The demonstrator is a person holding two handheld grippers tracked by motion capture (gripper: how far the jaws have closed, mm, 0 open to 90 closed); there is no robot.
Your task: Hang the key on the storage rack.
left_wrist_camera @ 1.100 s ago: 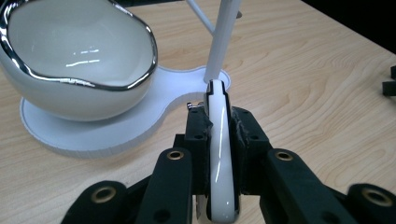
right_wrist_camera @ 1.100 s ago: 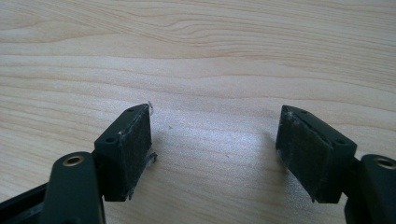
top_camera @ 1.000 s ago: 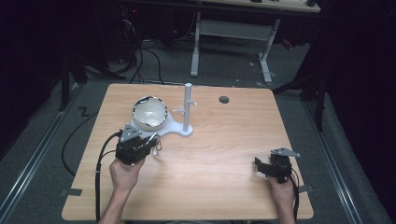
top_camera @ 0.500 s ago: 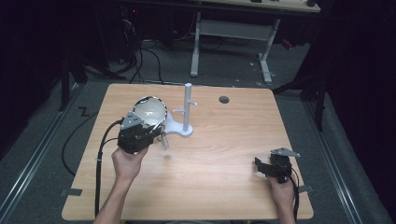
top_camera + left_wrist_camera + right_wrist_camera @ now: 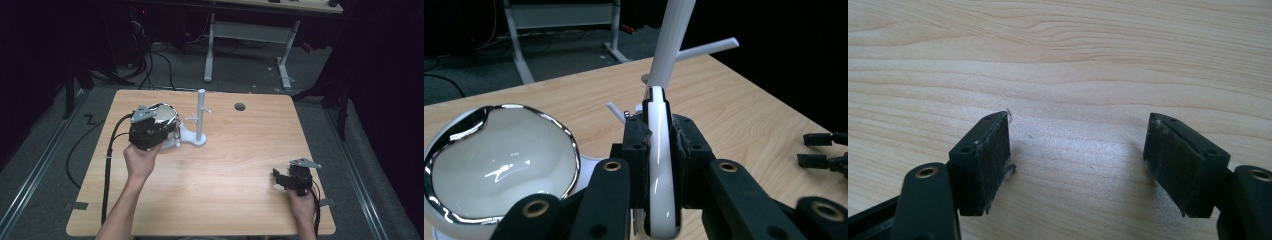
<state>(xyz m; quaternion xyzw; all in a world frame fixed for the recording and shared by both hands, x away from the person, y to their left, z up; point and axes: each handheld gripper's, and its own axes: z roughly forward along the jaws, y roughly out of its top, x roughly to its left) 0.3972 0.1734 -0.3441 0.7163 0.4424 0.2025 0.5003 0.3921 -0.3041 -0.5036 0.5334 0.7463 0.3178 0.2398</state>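
My left claw point(image 5: 659, 165) is clamped on the mug handle point(image 5: 659, 150); my right claw point(image 5: 1078, 165) rests apart. Risk: the mug point(image 5: 499, 160) swings, striking the white rack point(image 5: 201, 120).

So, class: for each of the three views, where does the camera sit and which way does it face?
High view: above the person's side, looking forward and down on the table; forearms and both tongs enter below.
Left gripper view: rides the left tongs, shut on the white cup handle, facing the rack.
Right gripper view: on the open right tongs, facing bare wood.
Shared: the rack.
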